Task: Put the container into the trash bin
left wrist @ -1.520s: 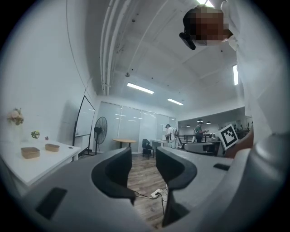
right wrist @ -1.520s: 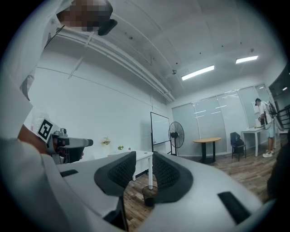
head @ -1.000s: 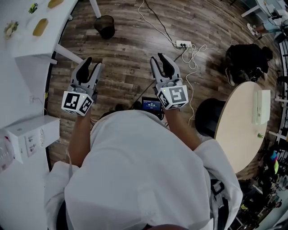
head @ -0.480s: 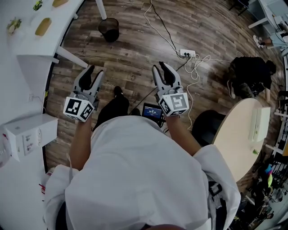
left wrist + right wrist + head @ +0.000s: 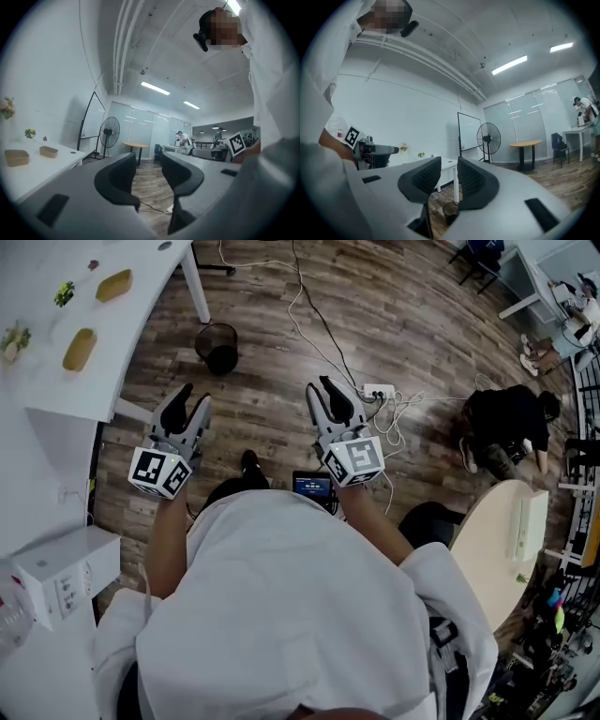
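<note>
Left gripper (image 5: 194, 396): mine, held out level over the floor. The grey jaws with dark pads stand apart with only air between them. The cube at its back carries black-and-white square markers.
Right gripper (image 5: 321, 388): beside the left one. The ribbed dark pads are parted by a narrower gap and grip nothing. It has the same marker cube.
Screen (image 5: 312, 486): a small glowing panel at my chest, its writing too small to read.
Box (image 5: 66, 563): white with square corners, on the white surface at my left. The print on its side is too small to read.
Power strip (image 5: 378, 390): white, on the wood-plank floor, with pale cables looping off it.
Near container (image 5: 80, 349): a shallow tan oval on the white desk, near the desk's floor-side edge. I cannot tell what is inside.
Far container (image 5: 114, 284): same shape and colour, farther along that edge and apart from the first. Its contents are unclear too.
Bin (image 5: 218, 346): a dark round mesh bin, upright on the floor just beside the desk's leg and well apart from both containers. Its inside is too dark to read.
Plants (image 5: 64, 293): small green sprigs on the desk, farther from the edge than the containers.
Fan (image 5: 109, 132): a black pedestal fan with a round cage, by the far glass wall.
</note>
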{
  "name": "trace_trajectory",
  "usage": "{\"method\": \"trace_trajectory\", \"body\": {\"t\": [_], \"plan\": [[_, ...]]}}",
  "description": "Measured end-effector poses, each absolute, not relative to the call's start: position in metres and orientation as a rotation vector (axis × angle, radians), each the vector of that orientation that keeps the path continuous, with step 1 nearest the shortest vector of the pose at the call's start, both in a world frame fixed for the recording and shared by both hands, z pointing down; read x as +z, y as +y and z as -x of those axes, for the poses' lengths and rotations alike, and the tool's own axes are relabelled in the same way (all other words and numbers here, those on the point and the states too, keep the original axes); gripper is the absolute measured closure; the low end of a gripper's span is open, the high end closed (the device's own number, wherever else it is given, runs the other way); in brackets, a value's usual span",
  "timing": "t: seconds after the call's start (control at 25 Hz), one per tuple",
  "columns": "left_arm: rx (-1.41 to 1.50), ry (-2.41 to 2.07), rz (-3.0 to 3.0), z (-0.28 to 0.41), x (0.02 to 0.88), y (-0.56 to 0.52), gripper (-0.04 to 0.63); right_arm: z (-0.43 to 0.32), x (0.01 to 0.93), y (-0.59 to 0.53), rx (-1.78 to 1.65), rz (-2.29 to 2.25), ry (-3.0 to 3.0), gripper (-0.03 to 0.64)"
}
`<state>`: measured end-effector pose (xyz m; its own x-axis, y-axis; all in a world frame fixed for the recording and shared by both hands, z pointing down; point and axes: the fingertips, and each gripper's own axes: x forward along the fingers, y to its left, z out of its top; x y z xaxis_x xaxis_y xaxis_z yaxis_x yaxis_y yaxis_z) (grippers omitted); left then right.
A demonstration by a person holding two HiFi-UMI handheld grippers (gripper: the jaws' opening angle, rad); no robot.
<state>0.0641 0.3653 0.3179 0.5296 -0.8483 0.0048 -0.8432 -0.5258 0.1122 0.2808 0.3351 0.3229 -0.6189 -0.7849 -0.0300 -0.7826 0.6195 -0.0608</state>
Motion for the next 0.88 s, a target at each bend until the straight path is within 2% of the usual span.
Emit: {"method": "trace_trajectory", "body": {"t": [0.32, 0.52, 0.88], "plan": [[-0.154, -1.465, -2.705, -0.017, 0.290, 0.259, 0.426, -0.234, 0.292, 0.225, -0.011, 1.353, 2.754, 0.489], [-0.092, -1.525, -2.737, 0.021, 0.287, 0.225, 0.423, -0.199, 0.283, 0.179, 0.033, 1.291, 2.793, 0.489], [-0.081, -1.641, -2.585, 0.080, 0.314, 0.152, 0.418, -0.149, 0.313, 0.078, -0.082, 1.185, 2.824, 0.489]]}}
